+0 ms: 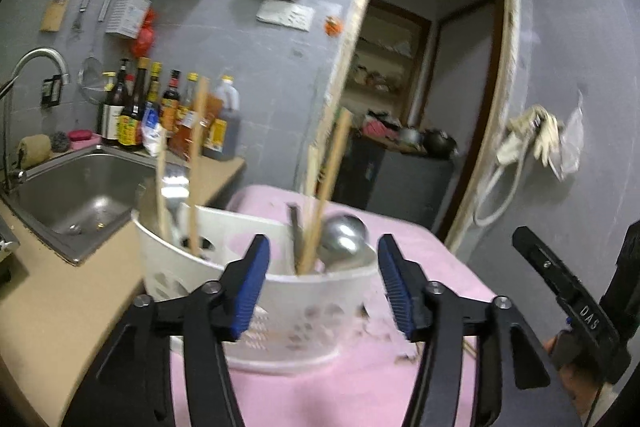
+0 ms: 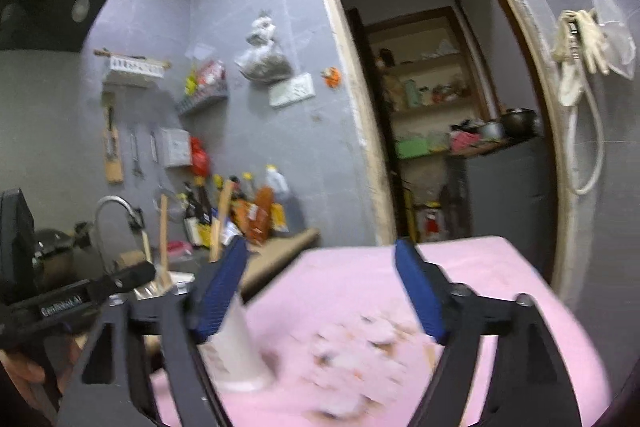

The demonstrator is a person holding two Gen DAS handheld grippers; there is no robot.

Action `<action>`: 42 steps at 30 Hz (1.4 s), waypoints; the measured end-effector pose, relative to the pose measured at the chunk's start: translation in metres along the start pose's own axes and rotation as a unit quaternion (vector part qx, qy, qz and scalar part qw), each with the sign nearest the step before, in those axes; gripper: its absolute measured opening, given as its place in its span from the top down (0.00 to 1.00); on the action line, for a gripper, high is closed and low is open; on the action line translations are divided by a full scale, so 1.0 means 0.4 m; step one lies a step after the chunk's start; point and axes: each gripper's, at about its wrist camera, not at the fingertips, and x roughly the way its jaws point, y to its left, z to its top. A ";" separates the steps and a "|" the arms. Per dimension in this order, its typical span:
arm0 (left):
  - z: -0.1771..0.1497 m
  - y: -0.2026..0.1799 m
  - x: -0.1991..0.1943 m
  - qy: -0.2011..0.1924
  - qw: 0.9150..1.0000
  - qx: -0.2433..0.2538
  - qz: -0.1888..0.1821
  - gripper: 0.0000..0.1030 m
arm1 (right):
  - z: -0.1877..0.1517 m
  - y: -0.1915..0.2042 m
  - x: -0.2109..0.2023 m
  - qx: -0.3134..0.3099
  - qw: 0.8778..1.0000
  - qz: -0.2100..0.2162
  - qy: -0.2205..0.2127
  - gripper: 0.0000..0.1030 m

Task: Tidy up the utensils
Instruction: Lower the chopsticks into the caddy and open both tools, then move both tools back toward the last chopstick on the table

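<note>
Currently both the left gripper and right gripper stand open, holding nothing. The chopsticks and ladle sit upright in the white utensil basket on the pink cloth. We judge the light basket could tip if a finger clips its rim.

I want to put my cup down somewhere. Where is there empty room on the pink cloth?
The pink cloth is bare on its far right side, toward the doorway, and just behind the white utensil basket. It is crowded around the basket, full of chopsticks and a metal ladle, and in the crumb-littered patch nearer the front.
</note>
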 end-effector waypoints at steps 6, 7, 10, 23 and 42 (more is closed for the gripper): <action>-0.047 -0.100 0.047 0.051 0.998 0.033 -0.031 0.32 | -0.011 -0.116 -0.085 -0.033 0.995 -0.069 0.063 0.11; -0.055 -0.121 0.058 0.060 0.997 0.041 -0.038 0.32 | -0.014 -0.137 -0.097 -0.041 0.993 -0.082 0.076 0.10; -0.081 -0.173 0.092 0.092 0.992 0.059 -0.056 0.32 | -0.021 -0.183 -0.125 -0.054 0.987 -0.109 0.109 0.09; -0.179 -0.289 0.274 0.259 0.959 0.098 -0.057 0.32 | -0.143 -0.269 -0.144 -0.079 0.953 -0.109 0.272 0.21; -0.194 -0.220 0.313 0.310 0.949 0.040 -0.026 0.32 | -0.191 -0.207 -0.018 -0.107 0.922 -0.045 0.369 0.48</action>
